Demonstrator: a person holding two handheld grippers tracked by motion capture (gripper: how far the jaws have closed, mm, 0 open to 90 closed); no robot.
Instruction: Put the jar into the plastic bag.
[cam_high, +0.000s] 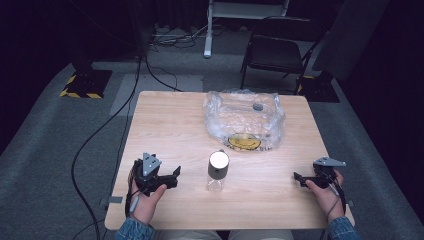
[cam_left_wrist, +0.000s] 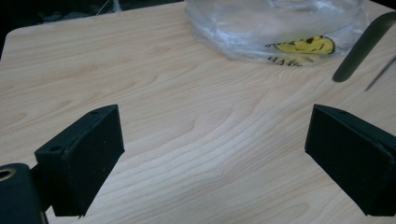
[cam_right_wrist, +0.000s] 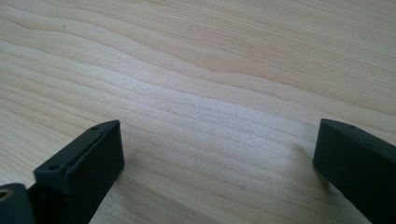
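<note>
A small clear bottle (cam_high: 218, 172) with a dark upper part and a pale top stands upright in the middle of the wooden table (cam_high: 170, 130). Behind it lies a crumpled clear plastic bag (cam_high: 243, 120) with a yellow smiley print (cam_left_wrist: 303, 45); something grey shows inside it. My left gripper (cam_high: 174, 178) is at the front left, pointing toward the bottle and apart from it. Its jaws stand wide, and between them the left gripper (cam_left_wrist: 212, 121) has bare wood. My right gripper (cam_high: 299, 179) is at the front right, open over bare table, as the right gripper (cam_right_wrist: 217, 130) shows.
A dark slanted shape (cam_left_wrist: 359, 46) crosses the right edge of the left gripper view. Beyond the table stand a black folding chair (cam_high: 277, 52) and a white stand (cam_high: 210, 30). Cables (cam_high: 100, 130) run over the grey carpet on the left.
</note>
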